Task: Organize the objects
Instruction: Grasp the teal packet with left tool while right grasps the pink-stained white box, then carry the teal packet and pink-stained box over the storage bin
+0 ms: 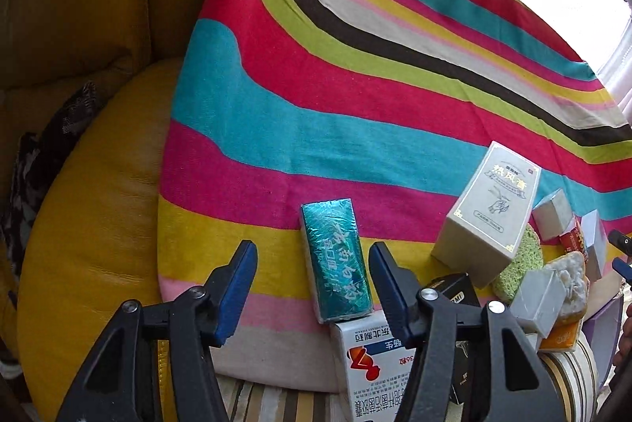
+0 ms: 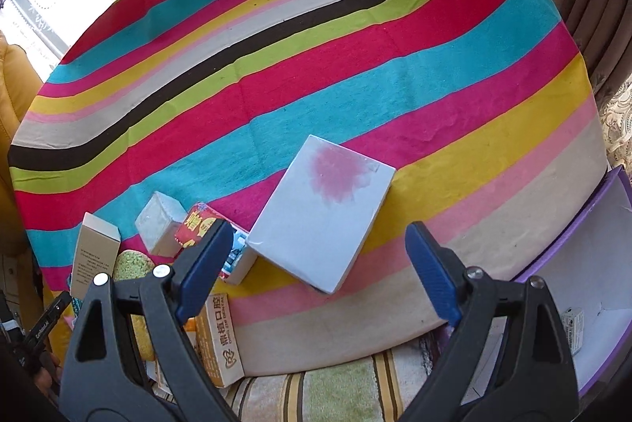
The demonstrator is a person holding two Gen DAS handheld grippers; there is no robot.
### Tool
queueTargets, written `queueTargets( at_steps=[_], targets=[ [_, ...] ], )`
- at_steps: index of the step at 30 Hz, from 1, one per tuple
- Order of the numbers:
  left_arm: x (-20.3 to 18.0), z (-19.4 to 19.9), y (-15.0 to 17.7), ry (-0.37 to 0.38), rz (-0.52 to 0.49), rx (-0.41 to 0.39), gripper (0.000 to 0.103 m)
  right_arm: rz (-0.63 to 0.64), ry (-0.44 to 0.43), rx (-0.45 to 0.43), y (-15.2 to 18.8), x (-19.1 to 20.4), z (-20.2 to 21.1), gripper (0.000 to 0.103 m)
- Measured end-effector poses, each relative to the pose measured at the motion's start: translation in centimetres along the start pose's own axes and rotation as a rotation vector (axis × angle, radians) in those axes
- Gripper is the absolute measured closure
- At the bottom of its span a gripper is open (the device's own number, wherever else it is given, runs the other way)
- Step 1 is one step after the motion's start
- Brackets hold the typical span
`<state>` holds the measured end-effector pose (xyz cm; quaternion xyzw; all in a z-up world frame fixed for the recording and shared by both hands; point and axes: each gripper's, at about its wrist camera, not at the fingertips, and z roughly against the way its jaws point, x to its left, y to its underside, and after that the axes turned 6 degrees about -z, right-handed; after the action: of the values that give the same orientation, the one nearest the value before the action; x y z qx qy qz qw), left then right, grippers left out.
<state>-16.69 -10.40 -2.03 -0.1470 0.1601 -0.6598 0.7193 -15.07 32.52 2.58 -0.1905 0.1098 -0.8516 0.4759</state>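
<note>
A teal foil-wrapped box lies lengthwise on the striped cloth. My left gripper hovers over it, open; the box is between the blue pads, near the right one, and no pad presses on it. In the right wrist view a flat white box with a pink stain rests tilted on the cloth. My right gripper stands wide open just in front of it, with nothing gripped.
A pile of small boxes lies between the grippers: a grey box, a green sponge, a white medicine box, an orange box, a red packet. A purple-edged open box sits at the right, a yellow cushion at the left.
</note>
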Motion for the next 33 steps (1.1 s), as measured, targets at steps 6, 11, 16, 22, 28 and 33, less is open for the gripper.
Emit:
queueTargets(
  at_steps=[6, 11, 16, 22, 28, 33],
  targets=[
    [-0.2, -0.7, 0.1, -0.005, -0.009, 0.009, 0.043, -0.022, 0.047, 0.017, -0.6, 0.5, -2.1, 0.012],
    [-0.6, -1.6, 0.1, -0.013, -0.032, 0.02, 0.053, 0.012, 0.109, 0.022, -1.0, 1.0, -3.5, 0.012],
    [-0.6, -2.2, 0.4, -0.001, -0.031, 0.035, 0.068, 0.051, 0.147, 0.031, -0.7, 1.4, -4.4, 0.012],
    [-0.5, -1.8, 0.6, 0.016, -0.026, 0.014, 0.068, 0.092, 0.17, 0.023, -0.2, 1.3, -4.6, 0.033],
    [-0.3, 0.5, 1.5, 0.009, -0.009, -0.054, 0.068, 0.101, 0.157, -0.058, 0.2, 0.8, -2.7, 0.033],
    [-0.6, 2.7, 2.0, -0.001, -0.006, -0.122, 0.068, 0.145, 0.117, -0.126, 1.1, 1.5, -0.1, 0.033]
  ],
)
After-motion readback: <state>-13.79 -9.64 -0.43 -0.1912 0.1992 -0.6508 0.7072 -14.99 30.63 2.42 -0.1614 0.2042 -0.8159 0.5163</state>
